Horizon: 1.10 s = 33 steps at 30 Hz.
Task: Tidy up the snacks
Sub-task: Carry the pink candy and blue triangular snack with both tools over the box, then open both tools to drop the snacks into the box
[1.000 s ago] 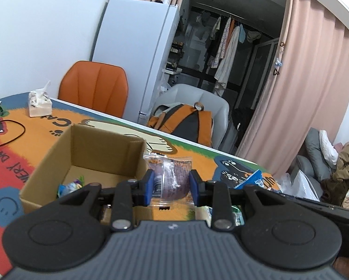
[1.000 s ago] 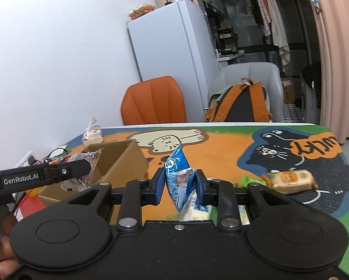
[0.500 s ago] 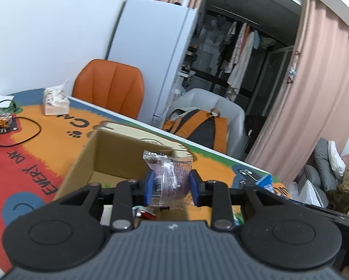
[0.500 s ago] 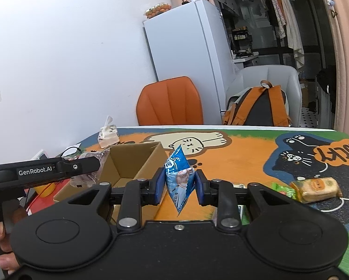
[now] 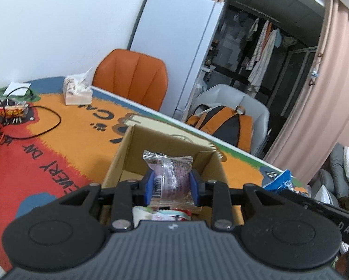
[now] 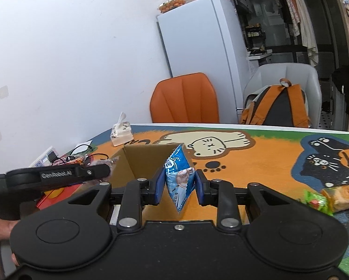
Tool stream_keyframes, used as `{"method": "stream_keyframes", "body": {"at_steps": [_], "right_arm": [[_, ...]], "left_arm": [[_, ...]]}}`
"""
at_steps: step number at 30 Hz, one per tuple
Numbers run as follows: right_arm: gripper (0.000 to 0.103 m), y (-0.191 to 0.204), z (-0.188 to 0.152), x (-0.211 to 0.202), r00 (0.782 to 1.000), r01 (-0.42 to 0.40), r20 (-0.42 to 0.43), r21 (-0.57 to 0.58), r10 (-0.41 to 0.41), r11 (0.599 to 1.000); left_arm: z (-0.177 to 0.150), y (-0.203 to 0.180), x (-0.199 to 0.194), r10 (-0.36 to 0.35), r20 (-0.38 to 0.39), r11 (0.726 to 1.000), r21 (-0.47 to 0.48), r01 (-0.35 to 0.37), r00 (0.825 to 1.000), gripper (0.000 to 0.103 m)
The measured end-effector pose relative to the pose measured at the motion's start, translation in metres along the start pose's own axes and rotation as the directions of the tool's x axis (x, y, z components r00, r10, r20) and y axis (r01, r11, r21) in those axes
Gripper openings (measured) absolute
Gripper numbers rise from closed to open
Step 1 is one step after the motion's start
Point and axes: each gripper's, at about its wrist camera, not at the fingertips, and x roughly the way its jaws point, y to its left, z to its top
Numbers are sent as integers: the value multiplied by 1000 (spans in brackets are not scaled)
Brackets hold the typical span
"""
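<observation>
Black right gripper with blue pads, silver screws.

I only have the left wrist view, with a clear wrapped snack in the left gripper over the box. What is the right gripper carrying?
Observer: The right gripper is shut on a blue snack packet, hanging point-down between its pads.
Operator: Any snacks left out on the table that side?
Observer: Yes, a green wrapped snack and a tan wrapped snack lie side by side on the mat, to the right of the right gripper.
Operator: Where is my left gripper relative to the box?
Observer: In the right wrist view, the left gripper reaches the cardboard box at its left edge.
</observation>
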Motion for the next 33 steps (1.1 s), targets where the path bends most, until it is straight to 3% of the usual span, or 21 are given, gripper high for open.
{"method": "stream_keyframes", "body": {"at_steps": [8, 23, 25, 27, 29, 33], "right_arm": [[29, 13, 4, 16, 999, -31, -12, -2, 31, 1000], [29, 45, 16, 43, 996, -82, -28, -26, 81, 996], [33, 47, 18, 46, 996, -83, -32, -32, 82, 996], [51, 49, 18, 47, 997, -74, -39, -36, 72, 997], [58, 50, 17, 43, 997, -70, -31, -33, 69, 997], [60, 48, 13, 37, 997, -60, -43, -19, 60, 998]], "left_arm": [[2, 8, -2, 31, 19, 999, -10, -31, 999, 46], [0, 25, -29, 50, 34, 998, -42, -48, 998, 52], [0, 28, -31, 55, 35, 997, -48, -53, 998, 55], [-1, 29, -34, 58, 36, 997, -50, -56, 998, 57], [-2, 31, -36, 58, 34, 997, -51, -56, 998, 58], [-3, 37, -38, 68, 35, 995, -78, -65, 997, 63]]}}
